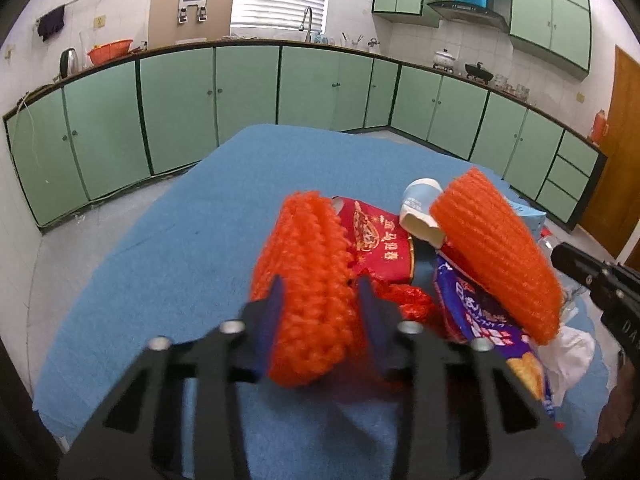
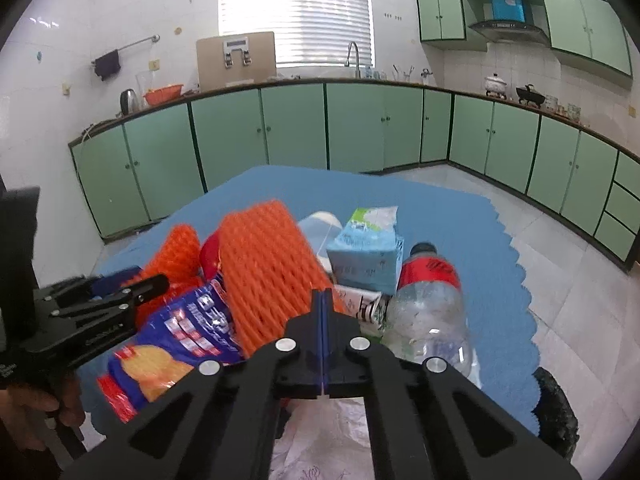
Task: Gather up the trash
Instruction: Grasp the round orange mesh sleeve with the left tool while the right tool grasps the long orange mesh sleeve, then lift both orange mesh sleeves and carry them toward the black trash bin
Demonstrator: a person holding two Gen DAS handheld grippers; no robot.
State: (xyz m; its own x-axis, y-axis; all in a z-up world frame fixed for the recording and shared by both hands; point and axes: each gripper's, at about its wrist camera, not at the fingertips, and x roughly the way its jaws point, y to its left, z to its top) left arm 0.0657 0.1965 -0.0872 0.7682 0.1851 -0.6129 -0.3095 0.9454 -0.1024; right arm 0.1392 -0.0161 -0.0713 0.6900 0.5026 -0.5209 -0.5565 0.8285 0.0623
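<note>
A pile of trash lies on the blue cloth-covered table (image 1: 192, 240). My left gripper (image 1: 320, 300) is shut on an orange foam net (image 1: 312, 272), its pads pressing both sides. A second orange foam net (image 2: 268, 272) leans on the pile, and my right gripper (image 2: 322, 296) is shut on its lower edge, fingers fully together. A red snack packet (image 1: 380, 240), a crushed paper cup (image 1: 420, 212) and a blue-purple chip bag (image 2: 180, 332) lie under and between the nets. In the left wrist view the right gripper (image 1: 558, 250) touches the second net (image 1: 496, 252) from the right.
A light-blue milk carton (image 2: 368, 252) and a clear bottle with a red label (image 2: 428, 312) lie right of the nets. Crumpled white tissue (image 1: 572, 352) sits at the pile's near edge. Green kitchen cabinets (image 1: 180, 112) line the walls beyond the table. A black object (image 2: 556, 412) stands at the table's right.
</note>
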